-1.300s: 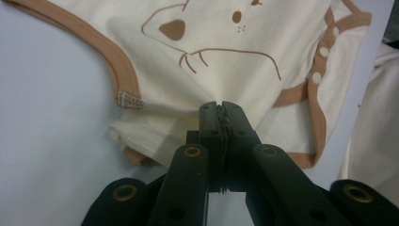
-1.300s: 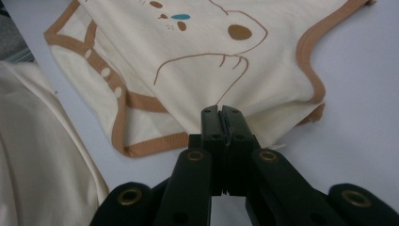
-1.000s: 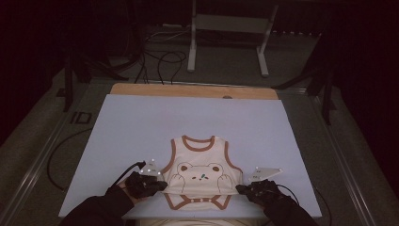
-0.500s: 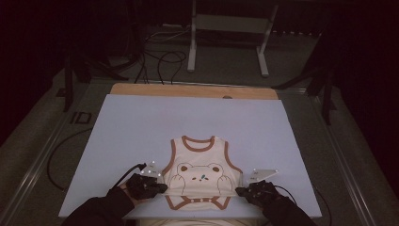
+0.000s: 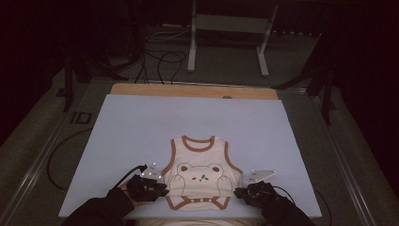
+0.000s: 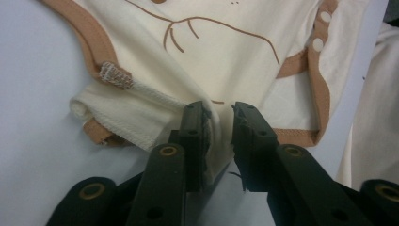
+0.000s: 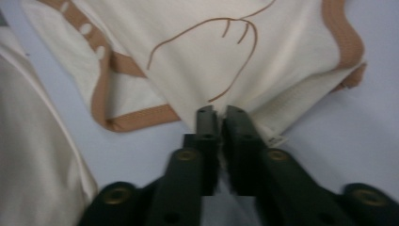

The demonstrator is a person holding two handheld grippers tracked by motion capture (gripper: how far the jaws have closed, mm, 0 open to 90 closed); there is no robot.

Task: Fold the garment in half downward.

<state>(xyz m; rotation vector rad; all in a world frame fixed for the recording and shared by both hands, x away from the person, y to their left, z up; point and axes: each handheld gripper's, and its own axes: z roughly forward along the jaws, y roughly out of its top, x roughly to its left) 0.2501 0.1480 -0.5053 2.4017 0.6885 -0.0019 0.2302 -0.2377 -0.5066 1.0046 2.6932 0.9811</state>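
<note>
A cream sleeveless bodysuit [image 5: 201, 172] with brown trim and a bear print lies flat near the front edge of the pale blue table [image 5: 141, 122]. My left gripper [image 5: 162, 187] is at its lower left side. In the left gripper view the jaws [image 6: 220, 110] stand slightly apart, and the bodysuit's [image 6: 226, 52] side edge lies against the left jaw. My right gripper [image 5: 237, 191] is at the lower right side. In the right gripper view its jaws [image 7: 220, 113] are pressed together on the edge of the bodysuit [image 7: 197, 42].
A bare wooden strip [image 5: 193, 90] runs along the table's far edge. Beyond it a metal stand [image 5: 226, 28] and cables [image 5: 160, 56] are on the floor. The person's cream clothing [image 6: 376, 117] hangs just past the table's front edge.
</note>
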